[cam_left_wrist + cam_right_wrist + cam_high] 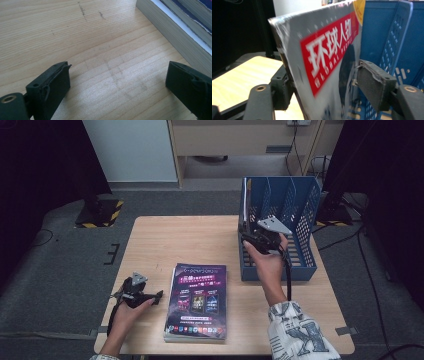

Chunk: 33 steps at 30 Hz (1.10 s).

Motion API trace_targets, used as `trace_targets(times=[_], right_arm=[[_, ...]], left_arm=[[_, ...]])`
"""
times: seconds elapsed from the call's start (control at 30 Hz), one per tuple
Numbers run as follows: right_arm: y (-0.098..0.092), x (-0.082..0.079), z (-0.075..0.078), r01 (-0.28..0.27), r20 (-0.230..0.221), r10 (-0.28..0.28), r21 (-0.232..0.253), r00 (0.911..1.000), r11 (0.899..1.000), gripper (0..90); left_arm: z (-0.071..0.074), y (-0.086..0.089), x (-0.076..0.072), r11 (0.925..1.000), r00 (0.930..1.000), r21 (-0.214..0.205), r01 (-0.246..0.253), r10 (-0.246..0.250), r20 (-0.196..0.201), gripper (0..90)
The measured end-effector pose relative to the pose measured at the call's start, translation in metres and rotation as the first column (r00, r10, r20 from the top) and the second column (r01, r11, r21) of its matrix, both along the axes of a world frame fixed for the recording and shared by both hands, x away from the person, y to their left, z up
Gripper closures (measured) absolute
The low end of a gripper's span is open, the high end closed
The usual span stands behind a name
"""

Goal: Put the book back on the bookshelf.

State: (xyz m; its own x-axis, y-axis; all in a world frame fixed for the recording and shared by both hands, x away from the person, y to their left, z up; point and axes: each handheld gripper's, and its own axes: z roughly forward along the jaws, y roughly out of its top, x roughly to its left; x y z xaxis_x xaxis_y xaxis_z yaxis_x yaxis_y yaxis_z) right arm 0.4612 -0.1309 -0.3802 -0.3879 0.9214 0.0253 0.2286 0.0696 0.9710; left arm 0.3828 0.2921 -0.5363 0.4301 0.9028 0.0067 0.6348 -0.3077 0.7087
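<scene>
Two black jaws of the right gripper [322,82] stand apart around a magazine [324,57]; the right pad is clear of the cover, and whether the left one touches cannot be told. The magazine is upright in the leftmost slot of a blue perforated plastic rack [300,215] at the table's far right. Its glossy grey cover carries a red band with white characters and a yellow patch at the top corner.

The left gripper [145,295] rests low over the table [175,240] with jaws wide open and nothing between them, just left of a flat stack of magazines [196,302] whose top cover is dark purple. The tabletop is pale wood grain with faint scuffs; grey carpet surrounds it.
</scene>
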Motion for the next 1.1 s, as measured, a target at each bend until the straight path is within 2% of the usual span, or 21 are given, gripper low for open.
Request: trace_targets(times=[0.57, 0.8, 1.1], right_arm=[[-0.002, -0.024, -0.014, -0.083, -0.03, 0.083, 0.004, 0.9961, 0.997, 22.2], [-0.005, -0.036, -0.025, -0.115, -0.06, 0.115, 0.005, 0.9915, 0.993, 19.7], [-0.011, -0.054, -0.046, -0.154, -0.102, 0.155, 0.024, 0.9825, 0.988, 17.4]], left_arm=[[0.0, 0.0, 0.0, 1.0, 1.0, 0.0, -0.001, 0.001, 0.0, 4.5], [0.0, -0.001, 0.0, 1.0, 1.0, 0.003, -0.001, 0.001, 0.0, 4.2], [0.0, -0.001, 0.0, 1.0, 1.0, 0.004, 0.004, -0.004, -0.002, 3.6]])
